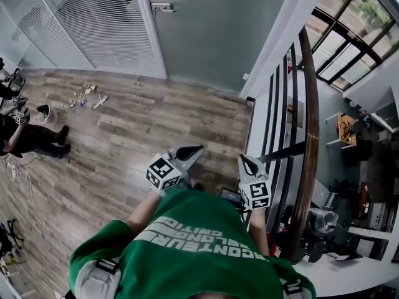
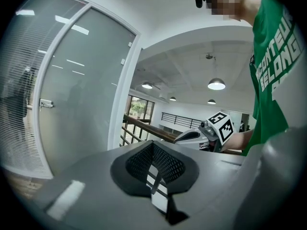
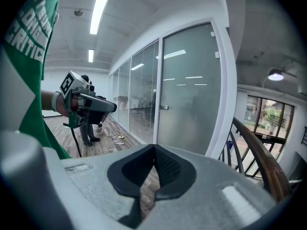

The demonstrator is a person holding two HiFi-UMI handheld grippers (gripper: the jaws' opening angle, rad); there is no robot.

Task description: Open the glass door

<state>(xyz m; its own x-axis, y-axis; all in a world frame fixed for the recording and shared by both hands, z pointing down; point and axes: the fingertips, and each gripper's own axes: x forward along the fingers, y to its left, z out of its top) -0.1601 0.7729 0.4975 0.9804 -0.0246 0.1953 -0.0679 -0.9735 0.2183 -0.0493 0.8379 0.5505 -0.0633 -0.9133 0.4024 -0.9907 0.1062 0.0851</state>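
The frosted glass door (image 1: 212, 30) stands shut across the wooden floor ahead of me, with its metal handle (image 1: 163, 7) on its left edge. In the left gripper view the door (image 2: 81, 95) and handle (image 2: 45, 103) lie to the left. In the right gripper view the door (image 3: 187, 109) and handle (image 3: 164, 107) are straight ahead. My left gripper (image 1: 194, 149) and right gripper (image 1: 244, 161) are held side by side before my chest, well short of the door. Both are shut with nothing between the pads (image 2: 152, 145) (image 3: 154, 150).
A stair railing with a dark wooden handrail (image 1: 305, 136) runs close along my right. Glass panels with blinds (image 1: 100, 23) continue left of the door. Small tools (image 1: 87, 97) lie on the floor near them, and a person in dark clothes (image 1: 31, 136) crouches at far left.
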